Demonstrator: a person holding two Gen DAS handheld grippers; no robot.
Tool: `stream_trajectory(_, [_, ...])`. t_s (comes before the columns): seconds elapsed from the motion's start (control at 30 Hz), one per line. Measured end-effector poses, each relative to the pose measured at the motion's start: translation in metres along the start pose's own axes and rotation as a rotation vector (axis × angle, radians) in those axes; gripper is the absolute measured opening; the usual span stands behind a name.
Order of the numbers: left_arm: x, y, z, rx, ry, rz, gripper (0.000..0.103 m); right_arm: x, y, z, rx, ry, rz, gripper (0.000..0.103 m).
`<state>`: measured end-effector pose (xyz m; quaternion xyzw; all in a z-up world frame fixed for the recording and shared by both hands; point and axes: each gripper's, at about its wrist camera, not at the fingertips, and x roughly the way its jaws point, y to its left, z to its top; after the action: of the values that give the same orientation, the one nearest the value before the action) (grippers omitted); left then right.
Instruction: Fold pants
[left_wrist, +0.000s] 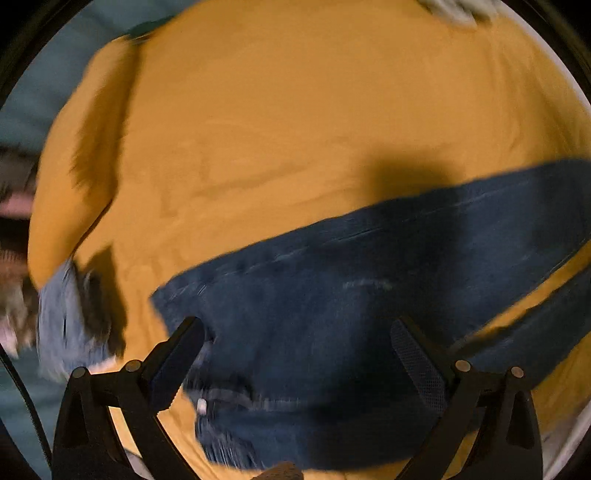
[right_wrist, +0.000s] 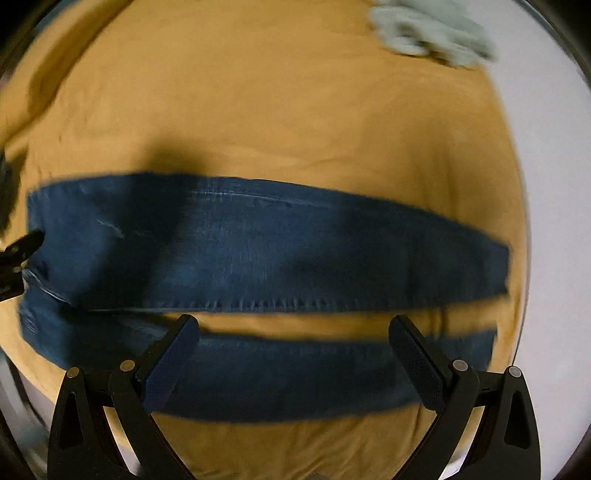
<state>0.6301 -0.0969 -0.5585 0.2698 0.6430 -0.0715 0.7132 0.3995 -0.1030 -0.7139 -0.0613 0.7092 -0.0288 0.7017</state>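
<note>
Pants: dark blue jeans, spread out flat on the yellow sheet, both legs side by side with a thin strip of sheet between them.
Top of the pants: on the left side, with a small pale button and some lighter worn lines.
Leg ends: far to the right, close to the sheet's right edge in the right wrist view.
Picture: a bit blurry, so small seams hard to make out.
Left claw: low over the top part of the pants, fingers spread wide, nothing between them.
Right claw: low over the near leg, about halfway along it, fingers spread wide, nothing pinched.
Left claw from the right side: a black tip just showing at the left edge, beside the top of the pants.
Pale green cloth: bunched up at the far right corner of the sheet, well apart from the pants.
Light blue cloth: at the sheet's left edge, blurry.
</note>
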Motion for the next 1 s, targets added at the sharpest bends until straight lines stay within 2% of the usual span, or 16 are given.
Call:
stream_trajectory(0.03, [0.018, -0.01, 0.013, 0.045, 0.013, 0.012, 0.103, 0.017, 0.006, 0.014, -0.051, 0.017, -0.012, 0.103])
stream_trajectory(0.2, [0.067, -0.028, 0.055, 0.148, 0.069, 0.001, 0.103, 0.101, 0.031, 0.079, -0.327, 0.124, -0.102, 0.103])
stream_trajectory(0.27, [0.082, -0.038, 0.068, 0.211, 0.101, -0.035, 0.103, 0.131, 0.04, 0.099, -0.452, 0.182, -0.13, 0.103])
stream_trajectory(0.4, [0.1, -0.047, 0.075, 0.305, 0.159, -0.142, 0.103, 0.172, 0.051, 0.12, -0.631, 0.316, -0.082, 0.101])
stream_trajectory(0.5, [0.1, -0.046, 0.08, 0.348, 0.179, -0.227, 0.101, 0.182, 0.055, 0.132, -0.679, 0.345, -0.021, 0.085])
stream_trajectory(0.53, [0.1, -0.045, 0.082, 0.353, 0.183, -0.241, 0.097, 0.18, 0.055, 0.135, -0.682, 0.342, 0.012, 0.073])
stream_trajectory(0.57, [0.096, -0.043, 0.084, 0.362, 0.182, -0.269, 0.091, 0.178, 0.056, 0.137, -0.679, 0.333, 0.031, 0.057])
stream_trajectory(0.6, [0.093, -0.042, 0.084, 0.372, 0.177, -0.278, 0.088, 0.174, 0.054, 0.139, -0.67, 0.316, 0.048, 0.047])
stream_trajectory(0.63, [0.089, -0.042, 0.084, 0.388, 0.17, -0.287, 0.076, 0.169, 0.052, 0.141, -0.651, 0.302, 0.063, 0.028])
stream_trajectory(0.67, [0.08, -0.042, 0.082, 0.409, 0.155, -0.297, 0.065, 0.165, 0.049, 0.142, -0.641, 0.288, 0.072, 0.015])
stream_trajectory(0.7, [0.077, -0.041, 0.082, 0.413, 0.156, -0.299, 0.058, 0.161, 0.047, 0.142, -0.636, 0.271, 0.079, 0.014])
stream_trajectory(0.77, [0.063, -0.035, 0.081, 0.407, 0.147, -0.307, 0.025, 0.15, 0.042, 0.14, -0.612, 0.241, 0.115, 0.011])
stream_trajectory(0.8, [0.058, -0.032, 0.08, 0.392, 0.144, -0.305, 0.019, 0.145, 0.039, 0.14, -0.599, 0.229, 0.135, 0.01])
stream_trajectory(0.87, [0.038, -0.02, 0.073, 0.353, 0.111, -0.312, 0.012, 0.129, 0.029, 0.138, -0.549, 0.19, 0.165, 0.008])
stream_trajectory(1.0, [-0.013, 0.007, 0.047, 0.243, 0.037, -0.328, 0.011, 0.093, 0.02, 0.117, -0.517, 0.11, 0.2, 0.006])
